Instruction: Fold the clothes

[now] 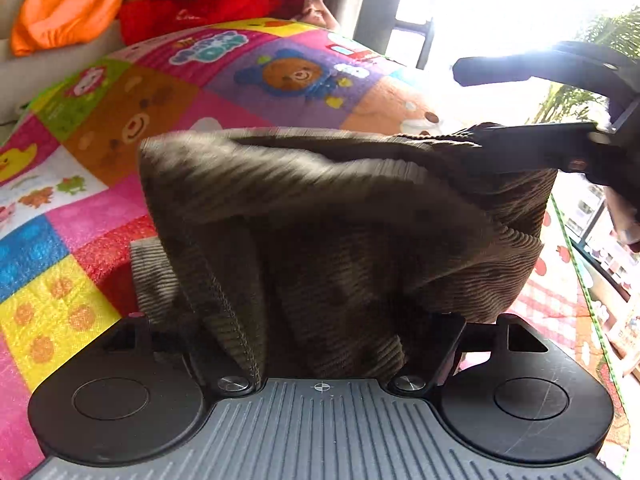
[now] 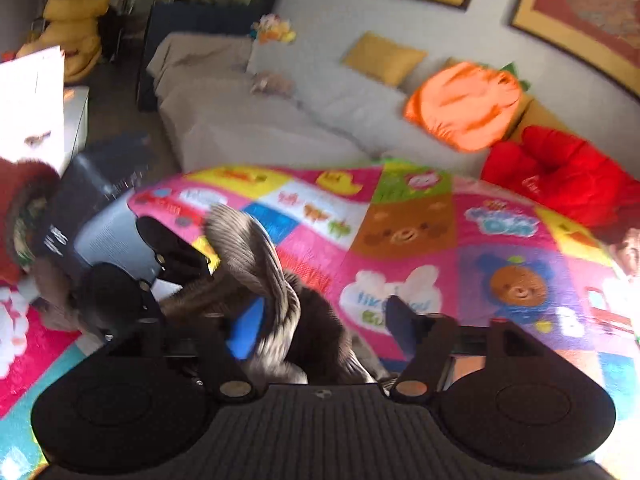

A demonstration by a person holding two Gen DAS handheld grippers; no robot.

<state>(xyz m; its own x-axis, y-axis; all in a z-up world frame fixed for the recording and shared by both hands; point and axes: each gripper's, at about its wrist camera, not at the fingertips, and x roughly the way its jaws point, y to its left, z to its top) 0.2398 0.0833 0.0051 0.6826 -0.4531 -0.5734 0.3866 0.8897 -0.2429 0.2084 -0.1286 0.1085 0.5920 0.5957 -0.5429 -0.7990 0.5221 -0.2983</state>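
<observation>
A brown corduroy garment (image 1: 340, 224) hangs bunched above the colourful cartoon mat (image 1: 120, 128). My left gripper (image 1: 320, 344) is shut on its near edge; the cloth fills the space between the fingers. My right gripper shows at the right of the left wrist view (image 1: 520, 152), clamping the garment's far corner. In the right wrist view the garment (image 2: 256, 272) is a blurred twisted bundle between the fingers of my right gripper (image 2: 320, 332), with the left gripper (image 2: 168, 256) beside it on the left.
A grey sofa (image 2: 280, 112) stands behind the mat (image 2: 440, 240) with an orange cushion (image 2: 464, 108), a red plush (image 2: 568, 176) and a yellow pillow (image 2: 380, 56). A bright window (image 1: 500, 12) is to the right. Framed pictures hang on the wall.
</observation>
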